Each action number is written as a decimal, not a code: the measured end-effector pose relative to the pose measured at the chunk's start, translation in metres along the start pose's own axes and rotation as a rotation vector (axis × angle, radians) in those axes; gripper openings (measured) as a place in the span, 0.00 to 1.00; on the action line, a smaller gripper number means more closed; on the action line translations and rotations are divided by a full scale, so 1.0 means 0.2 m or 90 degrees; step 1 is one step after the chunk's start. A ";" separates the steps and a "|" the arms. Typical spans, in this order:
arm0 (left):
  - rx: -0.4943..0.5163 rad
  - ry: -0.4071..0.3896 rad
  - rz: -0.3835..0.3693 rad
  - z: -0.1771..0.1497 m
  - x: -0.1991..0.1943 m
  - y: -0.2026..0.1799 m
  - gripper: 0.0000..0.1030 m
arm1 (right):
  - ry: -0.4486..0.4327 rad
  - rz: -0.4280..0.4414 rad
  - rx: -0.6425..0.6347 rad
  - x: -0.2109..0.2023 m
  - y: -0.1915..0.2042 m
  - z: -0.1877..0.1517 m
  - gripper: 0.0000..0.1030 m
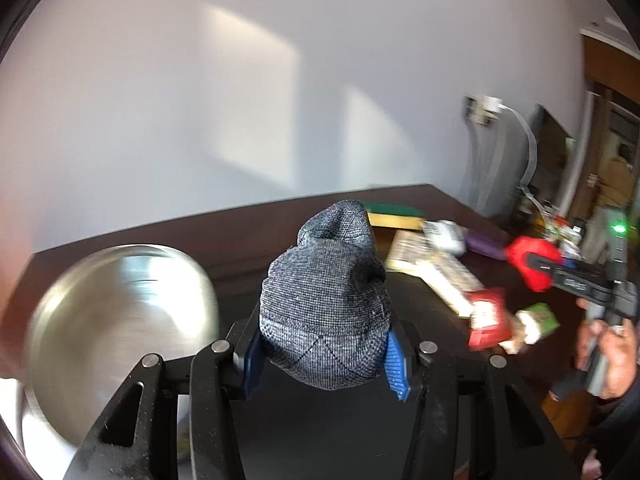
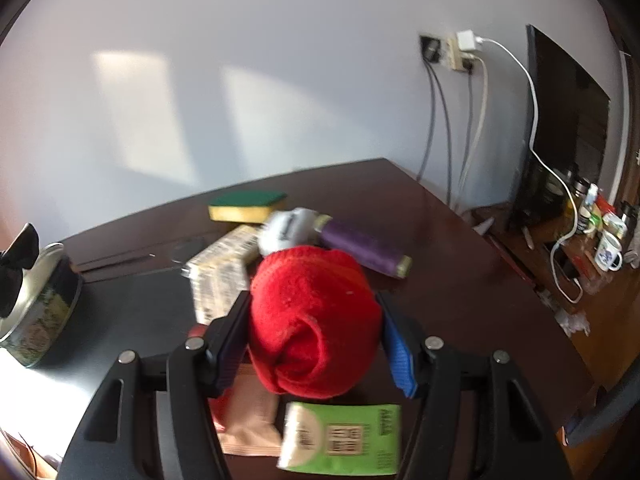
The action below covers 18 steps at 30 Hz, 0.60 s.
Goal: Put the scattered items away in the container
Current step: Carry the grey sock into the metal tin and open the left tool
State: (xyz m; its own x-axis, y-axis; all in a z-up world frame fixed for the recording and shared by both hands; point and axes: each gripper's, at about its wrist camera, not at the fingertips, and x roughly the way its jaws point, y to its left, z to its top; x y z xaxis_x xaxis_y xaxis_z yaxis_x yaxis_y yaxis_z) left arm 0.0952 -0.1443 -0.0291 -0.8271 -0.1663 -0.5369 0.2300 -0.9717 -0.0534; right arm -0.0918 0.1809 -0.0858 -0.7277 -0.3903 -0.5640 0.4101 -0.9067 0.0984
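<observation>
Left wrist: two sock rolls held above the table

The grey sock roll (image 1: 326, 308) is pinched in the left gripper (image 1: 325, 354), right of the steel bowl (image 1: 116, 320). Farther right of the bowl, the right gripper (image 2: 316, 344) clamps the red sock roll (image 2: 316, 320)

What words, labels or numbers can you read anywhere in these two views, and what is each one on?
None can be read for certain.
Green sachet: a square code-like mark and small print, too blurred to read.
Red packet: pale print, blurred.
Cream printed boxes: dense dark print, too small and blurred.
Round tin: patterned side, no legible words.
Right gripper body: pale lettering, unreadable.
</observation>
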 end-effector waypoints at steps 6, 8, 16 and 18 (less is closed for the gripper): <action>-0.034 0.000 0.124 -0.03 -0.07 0.38 0.50 | -0.018 0.028 -0.017 -0.03 0.14 0.02 0.60; -0.052 0.006 0.163 -0.05 -0.08 0.51 0.50 | -0.019 0.036 -0.018 -0.03 0.17 0.02 0.60; -0.120 0.054 0.235 -0.16 -0.01 0.83 0.50 | -0.006 0.071 -0.046 -0.04 0.37 -0.01 0.60; -0.123 0.060 0.238 -0.18 -0.01 0.85 0.50 | -0.002 0.080 -0.056 -0.03 0.43 -0.02 0.60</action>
State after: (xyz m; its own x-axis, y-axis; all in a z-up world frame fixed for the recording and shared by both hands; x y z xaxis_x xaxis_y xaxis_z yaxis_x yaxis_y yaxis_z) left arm 0.1538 -0.3025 -0.0681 -0.6207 -0.4761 -0.6230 0.6043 -0.7967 0.0068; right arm -0.0492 0.1061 -0.0775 -0.6696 -0.4999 -0.5493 0.5439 -0.8337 0.0956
